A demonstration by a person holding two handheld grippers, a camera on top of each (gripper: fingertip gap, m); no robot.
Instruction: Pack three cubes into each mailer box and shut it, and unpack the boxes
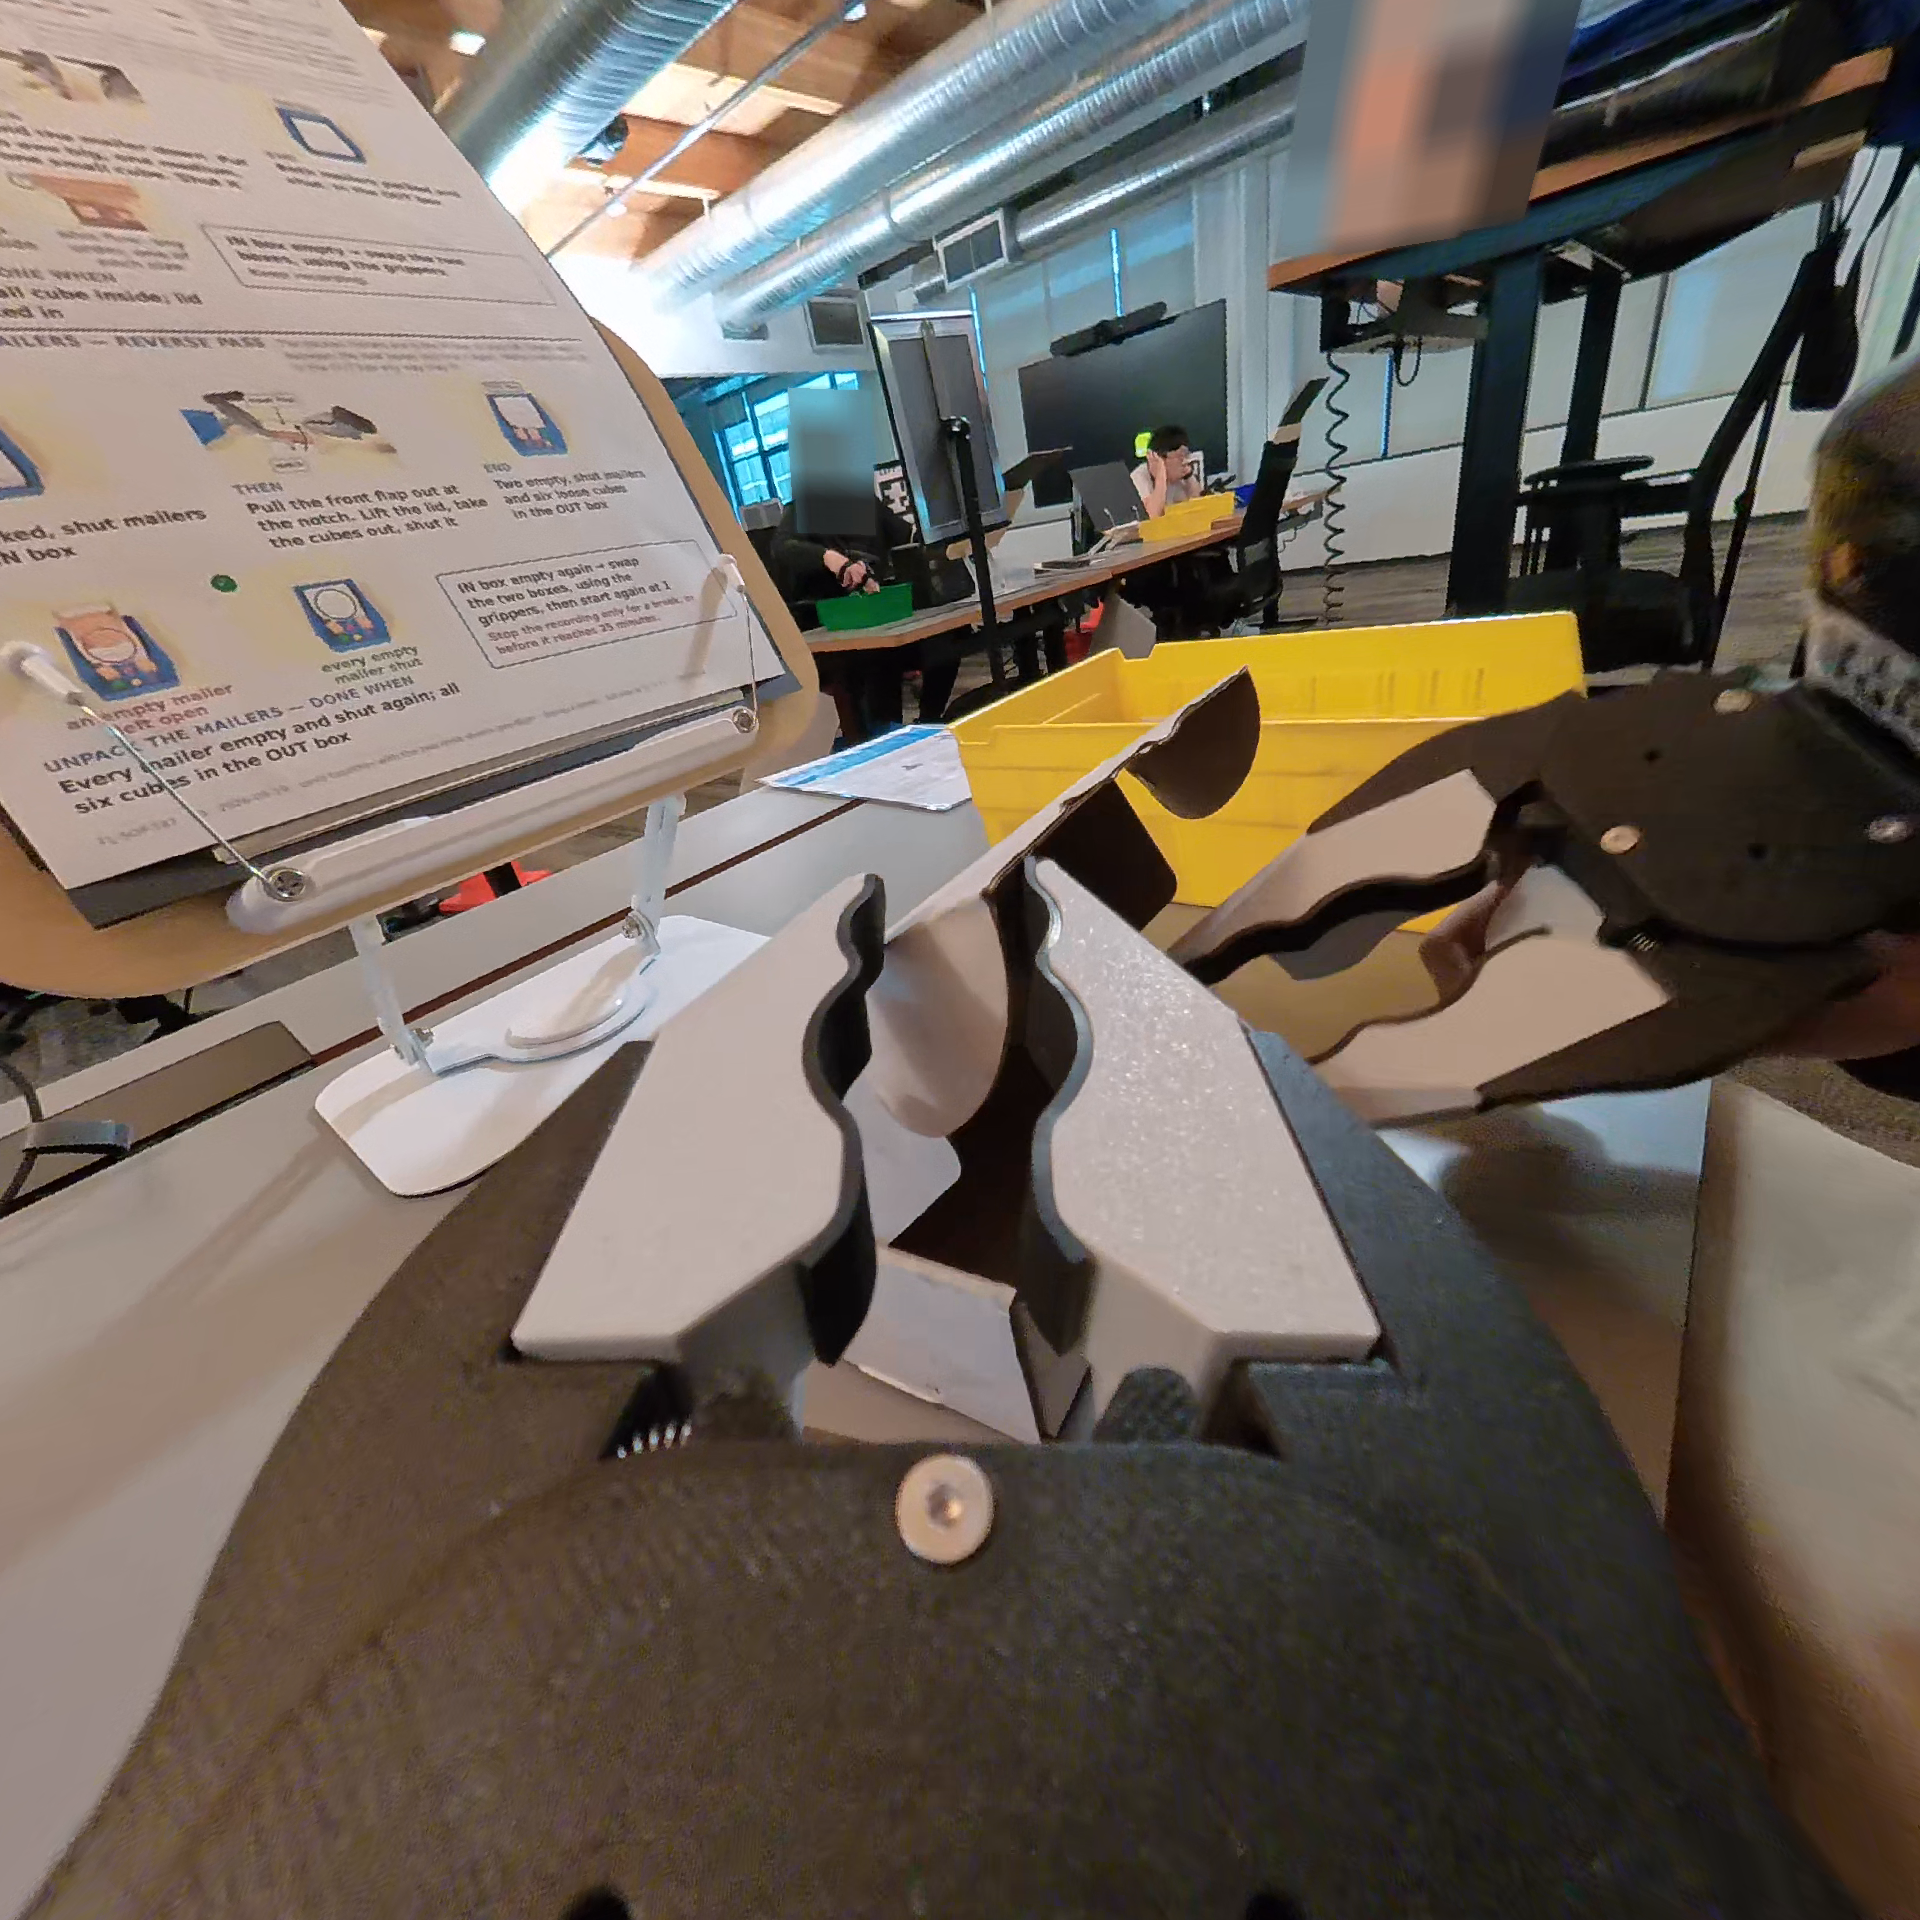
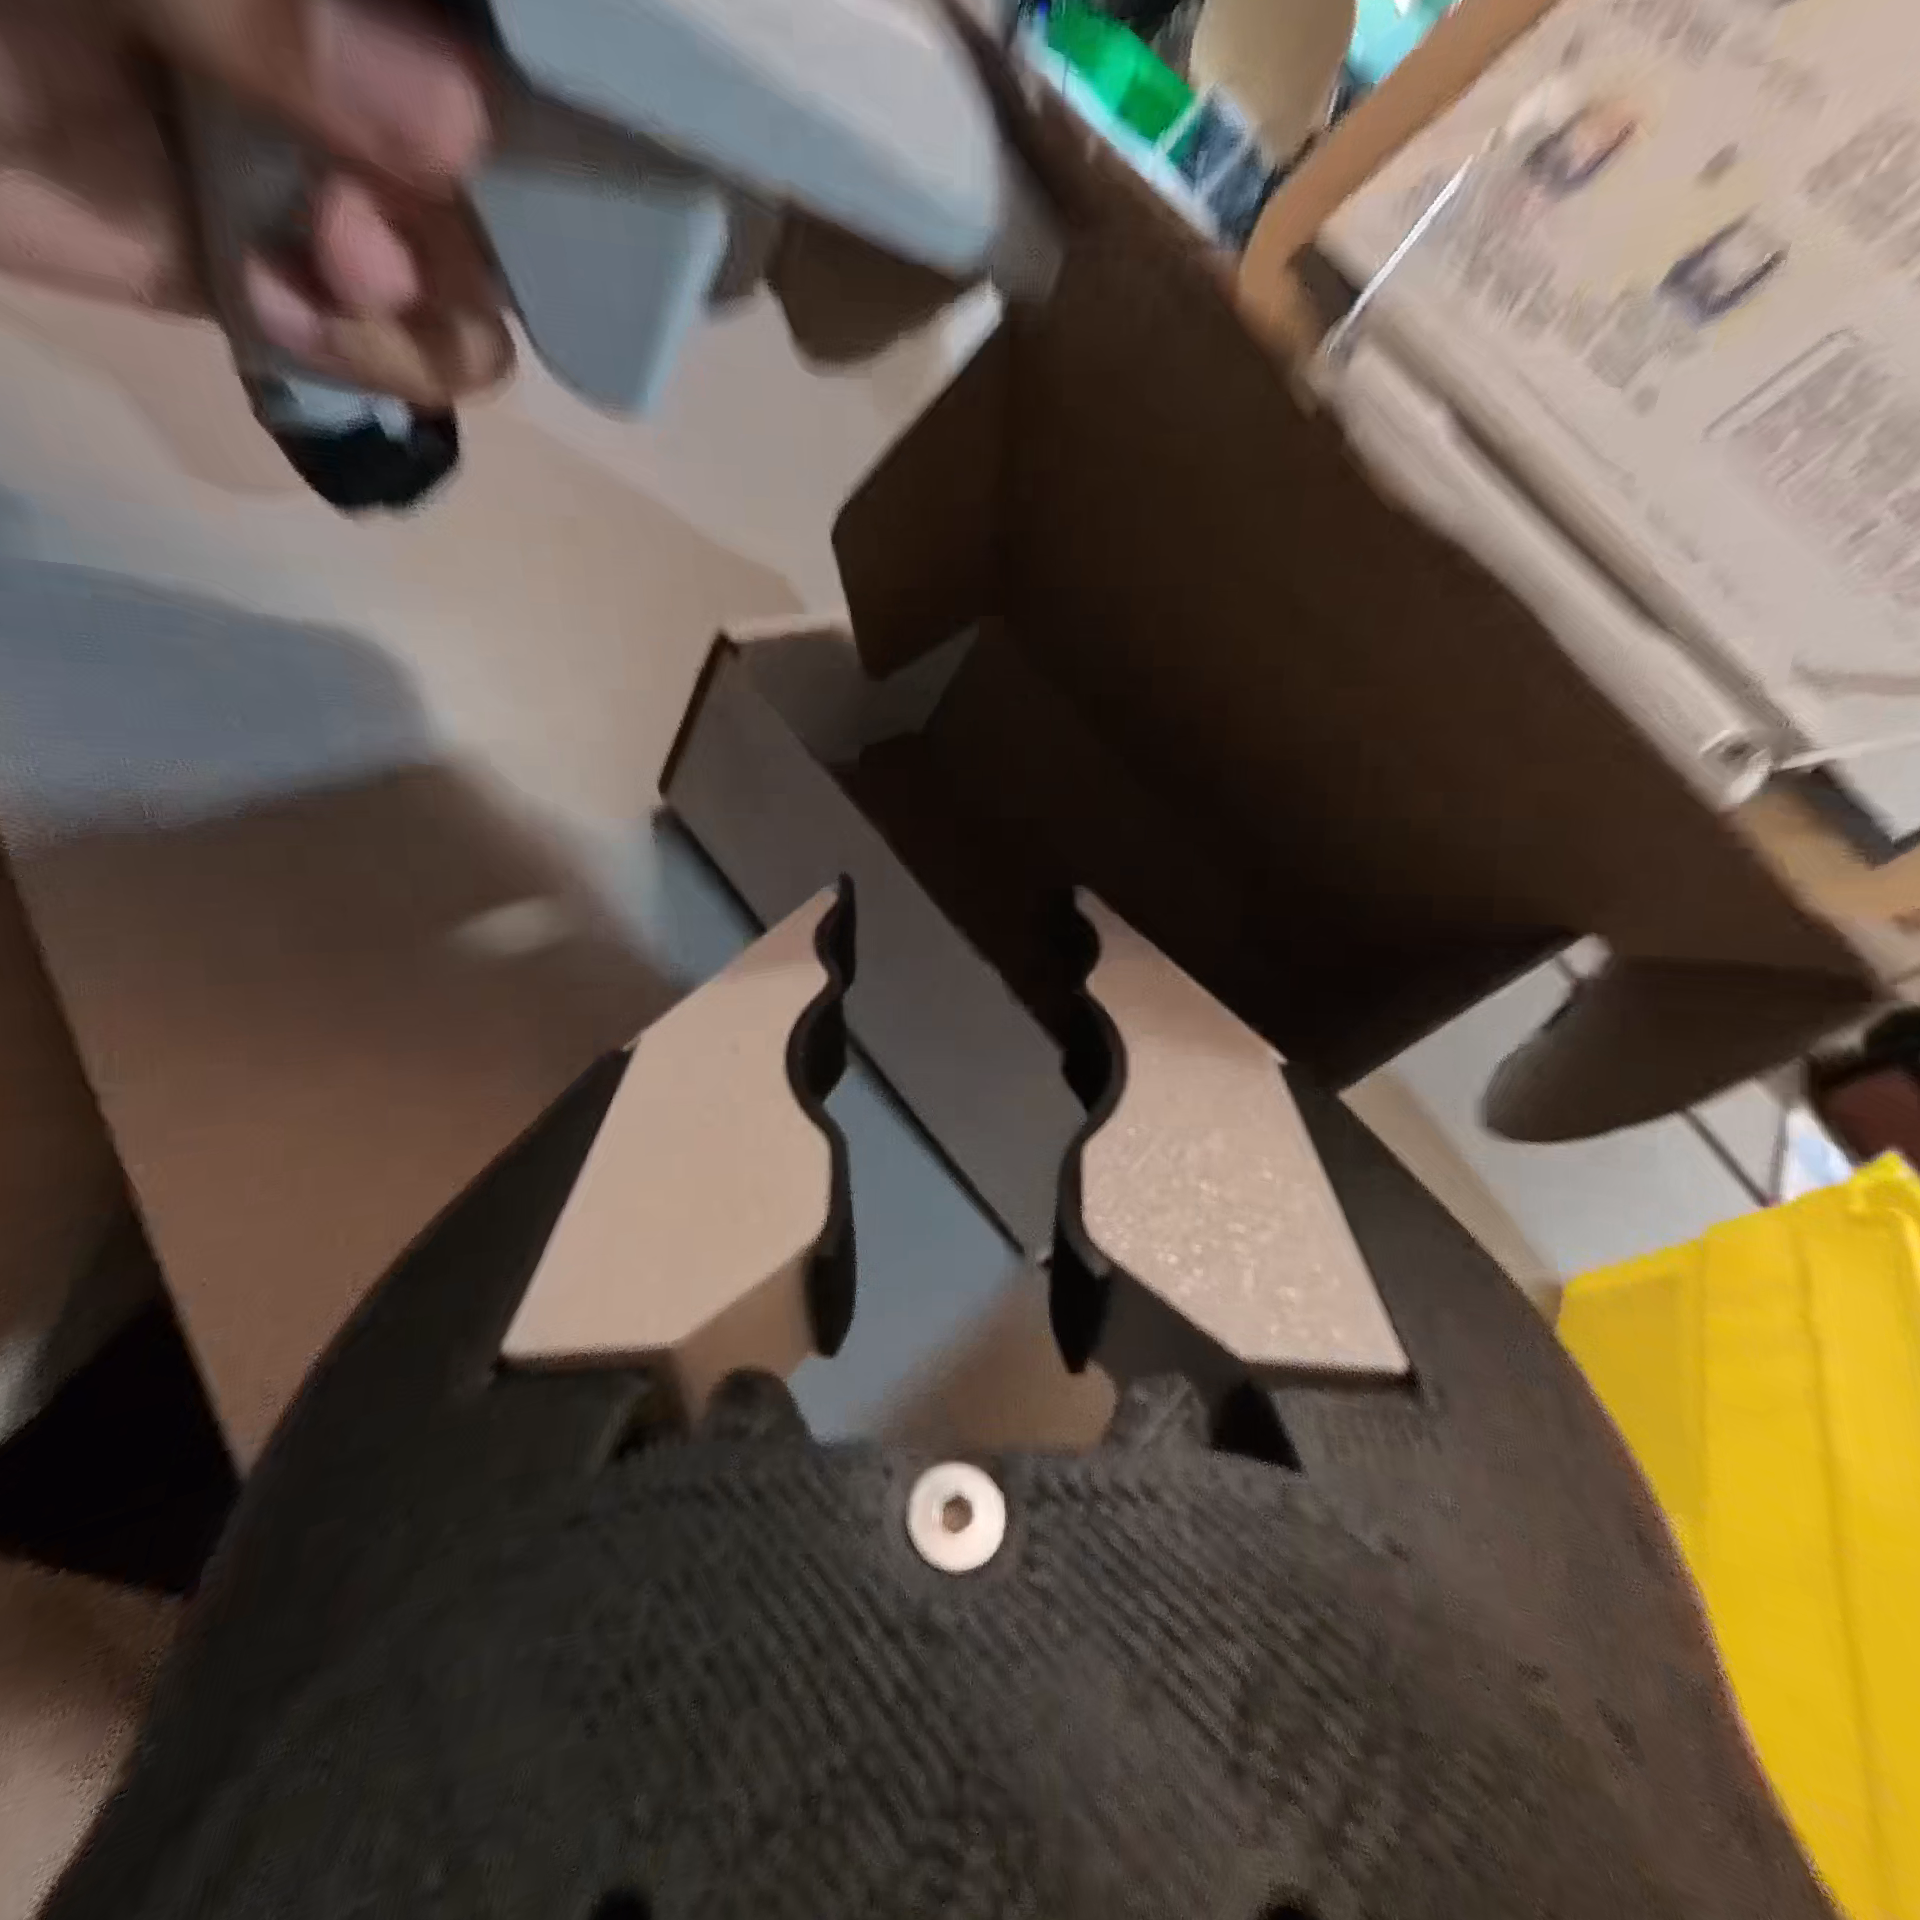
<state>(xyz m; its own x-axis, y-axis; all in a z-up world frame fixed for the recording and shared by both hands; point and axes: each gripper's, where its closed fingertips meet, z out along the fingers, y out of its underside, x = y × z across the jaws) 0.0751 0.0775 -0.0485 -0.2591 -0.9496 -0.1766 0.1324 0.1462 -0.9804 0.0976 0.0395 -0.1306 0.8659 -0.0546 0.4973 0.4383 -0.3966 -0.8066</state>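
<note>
We are pinching the raised lid (image 1: pixel 1081 821) of the mailer box (image 2: pixel 790 790) in our left hand-held gripper (image 1: pixel 961 1039), its fingers narrowed onto the cardboard. Our right hand-held gripper (image 2: pixel 951 1091) is hovering half open over the box's front wall, holding nothing. The box is sitting on the surface (image 1: pixel 187 1299) just beside the yellow bin (image 1: pixel 1351 727). We are risking the thin lid slipping or creasing, and the light box lifting with it.
</note>
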